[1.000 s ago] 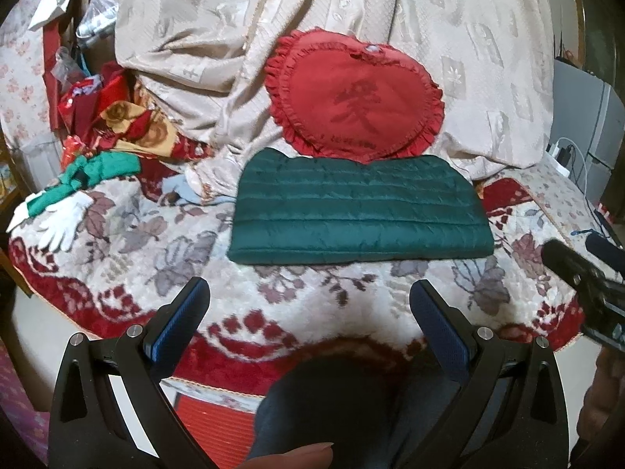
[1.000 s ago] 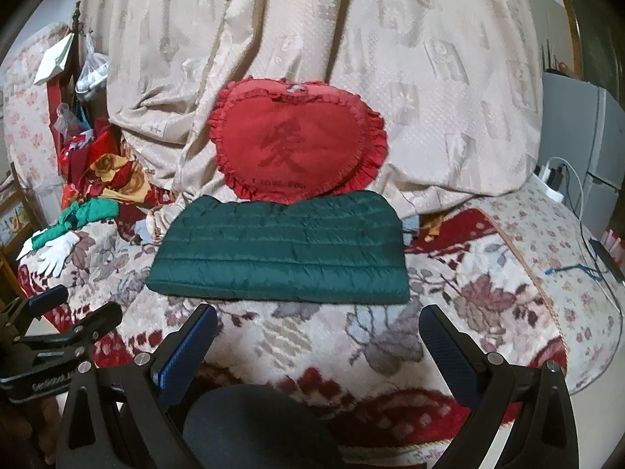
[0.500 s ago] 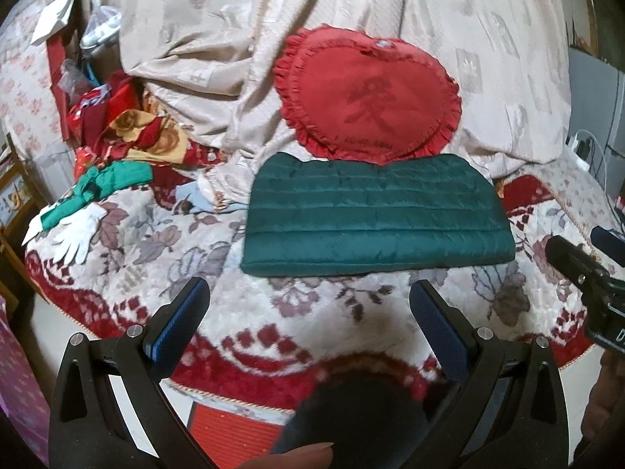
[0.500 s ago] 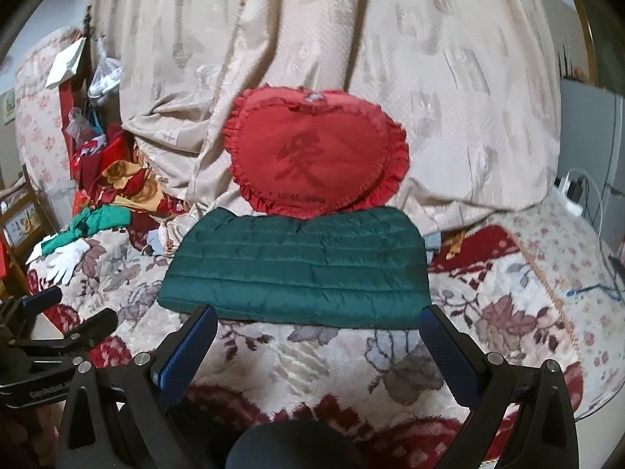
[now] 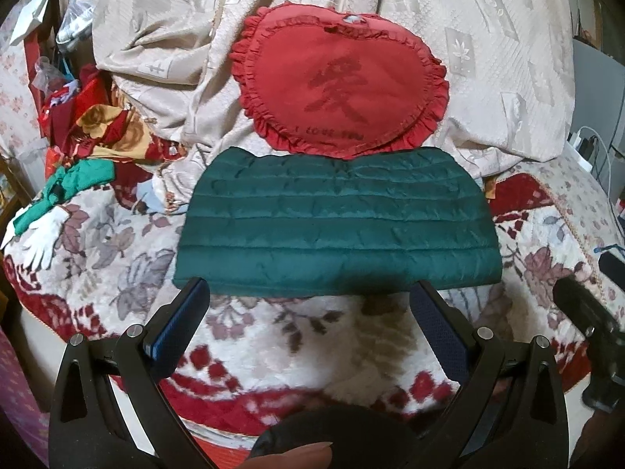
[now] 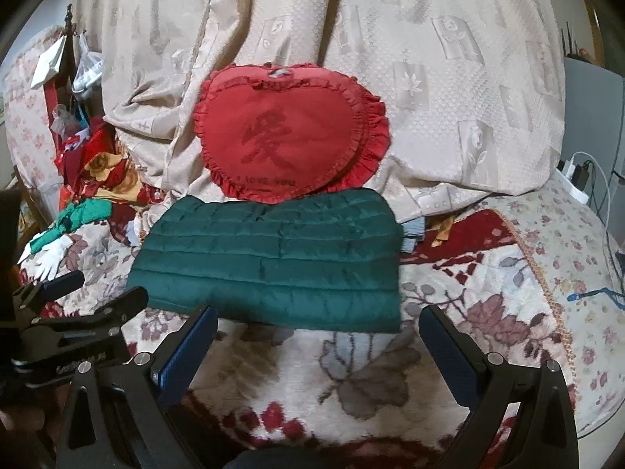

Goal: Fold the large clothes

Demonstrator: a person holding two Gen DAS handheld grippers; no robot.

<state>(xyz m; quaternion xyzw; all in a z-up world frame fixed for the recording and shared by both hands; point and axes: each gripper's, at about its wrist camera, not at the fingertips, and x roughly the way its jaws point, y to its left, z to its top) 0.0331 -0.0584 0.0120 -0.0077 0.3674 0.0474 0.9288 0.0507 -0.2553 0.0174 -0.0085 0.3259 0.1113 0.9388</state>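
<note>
Left wrist view: folded green jacket [image 5: 336,222] lies long axis left-right; left gripper [image 5: 308,293] and right gripper [image 6: 318,318] gape apart.

One green quilted jacket [image 5: 336,222], one red heart cushion [image 5: 340,90], two hand-held grippers [image 5: 308,305] [image 6: 318,332]

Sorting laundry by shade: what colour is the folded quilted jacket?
Dark green, plain with horizontal quilting lines; the folded quilted jacket shows best in the left wrist view.
</note>
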